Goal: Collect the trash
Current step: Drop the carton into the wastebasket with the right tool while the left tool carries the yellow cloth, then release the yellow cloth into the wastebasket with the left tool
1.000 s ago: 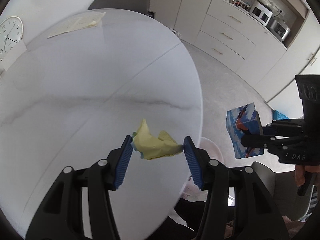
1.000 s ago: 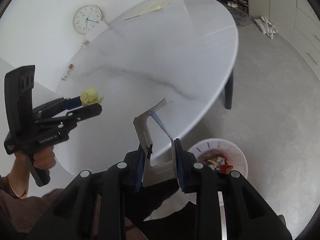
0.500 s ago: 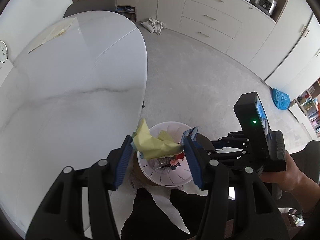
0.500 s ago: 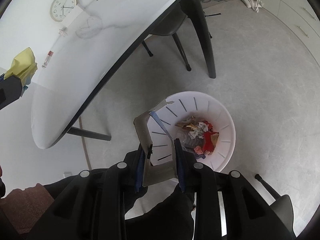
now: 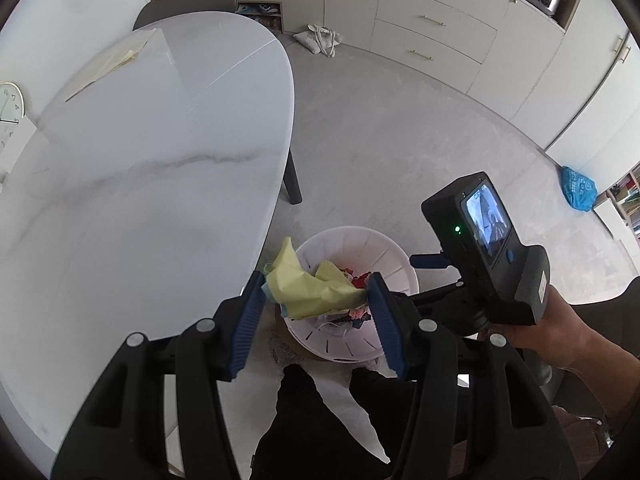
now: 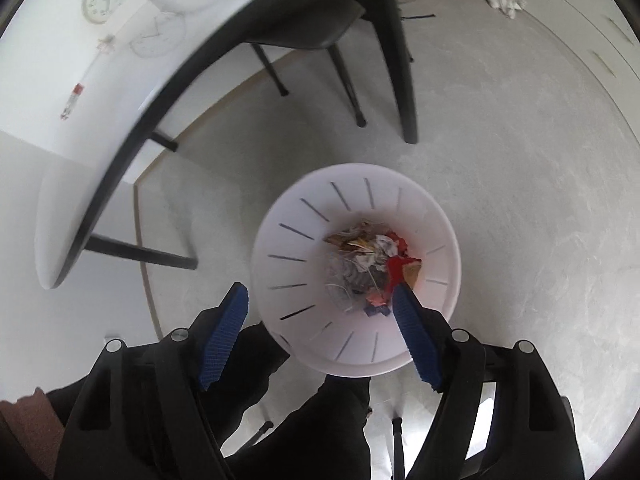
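The white oval marble-veined worktop [image 5: 132,184] is seen largely bare, only a pale sheet of paper [image 5: 108,62] lying at its far end; whether that counts as trash cannot be told. Beside the worktop, on the grey floor, a round white slotted plastic bin [image 6: 356,268] is found already holding mixed scraps of paper and wrappers [image 6: 372,264]; part of the collecting is thus judged done. The right gripper [image 6: 320,312] is held above the bin with its jaws spread wide and nothing between them. The left gripper [image 5: 316,300] is clamped on a crumpled yellow paper wad [image 5: 308,288], poised over the bin's rim; its release is judged to remain.
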Available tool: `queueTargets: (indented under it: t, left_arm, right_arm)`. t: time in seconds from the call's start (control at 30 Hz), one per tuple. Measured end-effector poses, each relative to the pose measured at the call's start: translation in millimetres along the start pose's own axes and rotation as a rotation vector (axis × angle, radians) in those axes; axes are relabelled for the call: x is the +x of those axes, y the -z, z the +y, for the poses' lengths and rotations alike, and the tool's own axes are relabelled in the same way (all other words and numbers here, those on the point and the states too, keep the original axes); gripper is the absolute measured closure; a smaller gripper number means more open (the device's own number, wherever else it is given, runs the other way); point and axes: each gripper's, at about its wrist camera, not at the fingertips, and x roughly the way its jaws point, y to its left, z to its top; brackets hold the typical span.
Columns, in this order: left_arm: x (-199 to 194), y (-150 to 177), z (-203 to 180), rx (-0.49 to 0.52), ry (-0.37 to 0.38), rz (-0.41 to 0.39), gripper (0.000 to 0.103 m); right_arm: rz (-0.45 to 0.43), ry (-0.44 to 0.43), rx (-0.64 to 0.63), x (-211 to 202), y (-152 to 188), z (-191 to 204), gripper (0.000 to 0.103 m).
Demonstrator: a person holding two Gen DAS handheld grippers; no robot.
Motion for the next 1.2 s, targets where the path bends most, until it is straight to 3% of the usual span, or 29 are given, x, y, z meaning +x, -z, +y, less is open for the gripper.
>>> queueTargets:
  t: [0.13,0.43,0.7,0.87,0.97,1.2]
  left_arm:
    - [10.0,-2.2,-7.5,0.035,-0.006,0.018,0.052]
    - [27.2,-5.4,-28.7,0.094,0.014,0.034,0.052]
    - [45.1,-12.6,-38.4,0.131,0.011,0.051,0.052]
    - [102.1,-4.8,-48.9,0.169,0.066,0.188,0.034]
    - [126.9,3.7,-59.5,0.214,0.049,0.240,0.027]
    - [133.5,6.7,-71.4,0.230,0.046,0.254,0.018]
  right_arm:
    - [-0.047,0.035,0.075,-24.6,6.3,-20.5,0.013]
    - [-0.125,0.078,0.146,-82.0,24.7,-48.9,0.011]
    - [-0.142,0.065,0.136,-91.9,23.4,-49.0,0.011]
    - [-0.144,0.077,0.149,-97.1,24.9,-57.6,0.011]
    - [-0.134,0.099,0.156,-98.0,26.9,-66.3,0.011]
    - [-0.130,0.106,0.194,-99.3,32.5,-80.5,0.011]
